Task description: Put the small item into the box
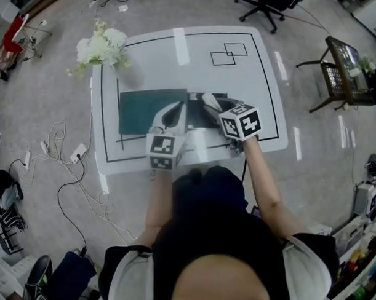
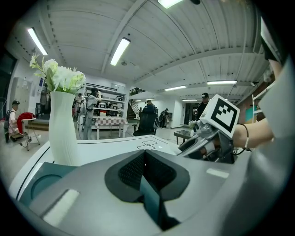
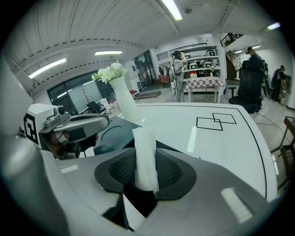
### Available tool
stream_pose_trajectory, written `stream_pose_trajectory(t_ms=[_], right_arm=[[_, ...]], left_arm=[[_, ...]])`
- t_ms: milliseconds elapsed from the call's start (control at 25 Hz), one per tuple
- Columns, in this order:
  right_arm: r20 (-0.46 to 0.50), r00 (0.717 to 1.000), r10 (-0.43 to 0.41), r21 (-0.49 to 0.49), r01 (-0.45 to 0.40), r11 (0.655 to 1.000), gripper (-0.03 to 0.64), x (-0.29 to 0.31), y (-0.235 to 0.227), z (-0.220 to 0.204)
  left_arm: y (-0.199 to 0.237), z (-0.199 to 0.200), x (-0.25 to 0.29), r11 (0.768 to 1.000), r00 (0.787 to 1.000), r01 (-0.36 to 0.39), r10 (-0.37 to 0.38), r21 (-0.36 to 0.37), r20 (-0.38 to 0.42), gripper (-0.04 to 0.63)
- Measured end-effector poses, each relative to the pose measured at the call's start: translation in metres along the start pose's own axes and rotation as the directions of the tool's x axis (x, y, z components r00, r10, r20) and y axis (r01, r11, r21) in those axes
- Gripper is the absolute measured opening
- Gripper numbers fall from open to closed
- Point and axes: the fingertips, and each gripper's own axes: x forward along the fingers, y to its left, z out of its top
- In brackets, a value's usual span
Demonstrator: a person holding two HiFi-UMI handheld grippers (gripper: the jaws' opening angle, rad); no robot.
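Observation:
A small white tube-shaped item (image 3: 145,154) stands upright between the pads of my right gripper (image 3: 146,171), which is shut on it. In the head view my right gripper (image 1: 209,101) hangs over the dark open box (image 1: 204,118) in the middle of the white table (image 1: 264,87). The box's dark green lid (image 1: 143,108) lies spread to the left. My left gripper (image 1: 176,110) sits at the seam between lid and box. In the left gripper view its jaws (image 2: 145,162) are closed on a thin dark teal panel (image 2: 151,196), an edge of the box.
A white vase of white flowers (image 1: 102,48) stands at the table's far left corner, close to the lid. Two overlapping black squares (image 1: 228,54) are drawn on the far side of the table. Cables (image 1: 64,154), an office chair (image 1: 267,7) and a side table (image 1: 345,69) surround it.

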Motion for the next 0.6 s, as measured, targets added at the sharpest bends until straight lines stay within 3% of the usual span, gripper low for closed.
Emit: stream_pose_trajectory(t_ms=[160,600], right_arm=[[-0.083,0.996,0.031,-0.040,-0.034,0.999,0.129,0.014,0.004,-0.007],[-0.267,0.963,-0.017,-0.123,-0.017,0.992,0.129,0.034,-0.002,-0.023]], left_arm=[[0.000,-0.001,0.001,1.000,1.000,0.000,0.000,-0.004,-0.003,0.009],[0.003,-0.004,0.001,1.000,1.000,-0.009,0.009,0.000,-0.011,0.009]])
